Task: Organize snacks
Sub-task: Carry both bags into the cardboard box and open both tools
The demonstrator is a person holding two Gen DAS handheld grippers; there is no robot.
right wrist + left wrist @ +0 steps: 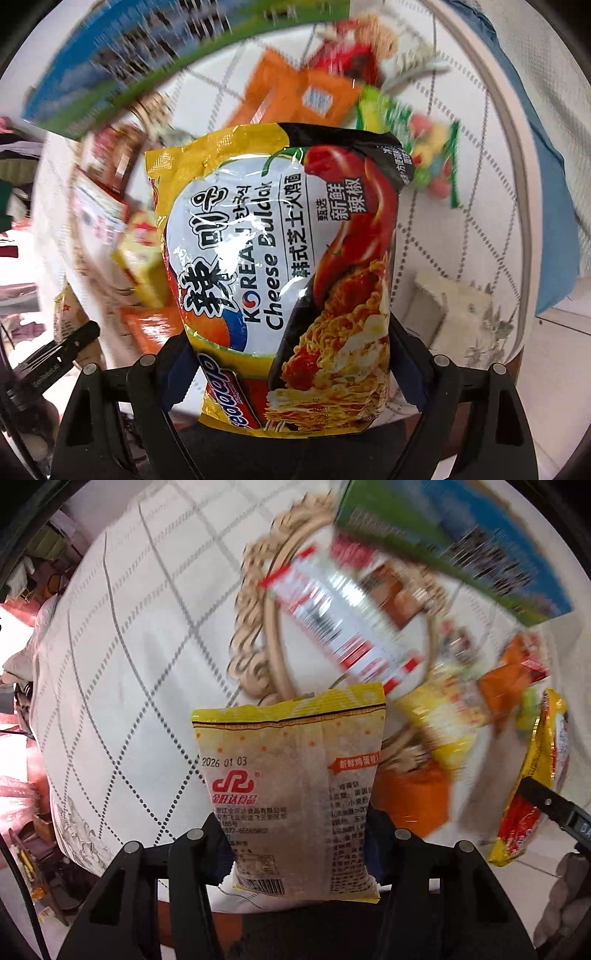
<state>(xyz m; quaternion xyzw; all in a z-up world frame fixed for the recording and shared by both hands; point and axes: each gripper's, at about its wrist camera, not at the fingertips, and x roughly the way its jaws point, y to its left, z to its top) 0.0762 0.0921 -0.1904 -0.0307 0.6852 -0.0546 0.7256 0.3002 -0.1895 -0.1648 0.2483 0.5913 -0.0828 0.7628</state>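
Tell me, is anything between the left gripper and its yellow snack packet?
No. The yellow snack packet already sits squeezed between the left gripper's jaws. Nothing visible lies between them.

Glossy plastic noodle packet [284, 273], matt yellow biscuit pouch [291, 797], quilted cloth cover [122, 657], perhaps cotton.

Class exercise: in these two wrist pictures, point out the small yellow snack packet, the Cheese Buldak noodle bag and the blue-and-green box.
Small yellow snack packet [288, 794]: left wrist view, on its printed back panel.
Cheese Buldak noodle bag [280, 266]: right wrist view, on its front label.
Blue-and-green box [461, 535]: left wrist view, on its blurred printed face.
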